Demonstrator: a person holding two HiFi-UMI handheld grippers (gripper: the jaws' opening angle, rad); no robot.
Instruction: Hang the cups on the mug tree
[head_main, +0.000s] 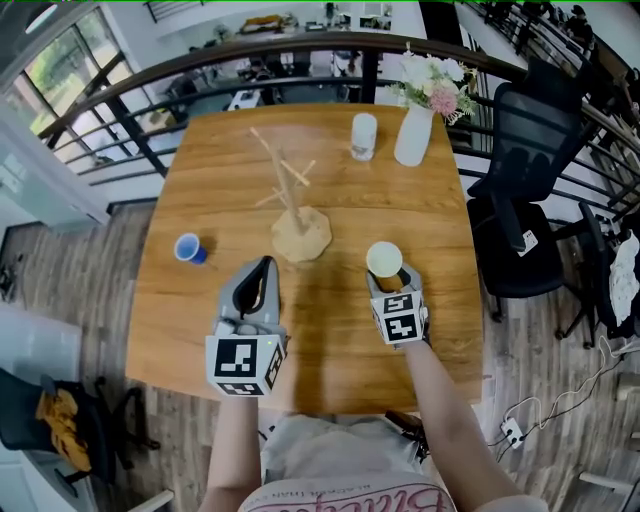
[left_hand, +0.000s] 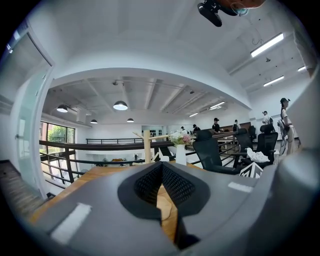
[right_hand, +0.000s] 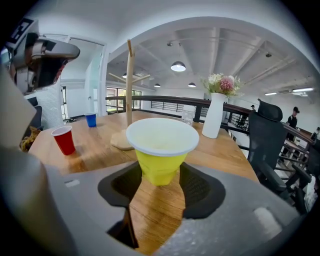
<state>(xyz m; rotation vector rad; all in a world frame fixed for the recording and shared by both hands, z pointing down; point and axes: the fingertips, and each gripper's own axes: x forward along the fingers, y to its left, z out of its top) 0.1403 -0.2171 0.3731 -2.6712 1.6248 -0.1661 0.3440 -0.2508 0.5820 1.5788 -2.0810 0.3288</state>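
A yellow cup (right_hand: 161, 152) with a white inside stands upright between the pads of my right gripper (right_hand: 160, 172), which is shut on its lower half; from the head view the yellow cup (head_main: 385, 261) shows over the table's near right part, just ahead of the right gripper (head_main: 388, 276). The wooden mug tree (head_main: 293, 205) stands mid-table with bare pegs, left of and beyond the cup, and the same mug tree (right_hand: 129, 85) rises behind it. My left gripper (head_main: 264, 268) hovers level near the tree's base, jaws shut and empty. A blue cup (head_main: 188, 248) and a red cup (right_hand: 64, 140) stand on the table at the left.
A clear cup (head_main: 364, 136) and a white vase with flowers (head_main: 414, 132) stand at the table's far edge. Black office chairs (head_main: 515, 205) crowd the right side. A dark railing (head_main: 150, 80) runs behind the table (head_main: 340, 340).
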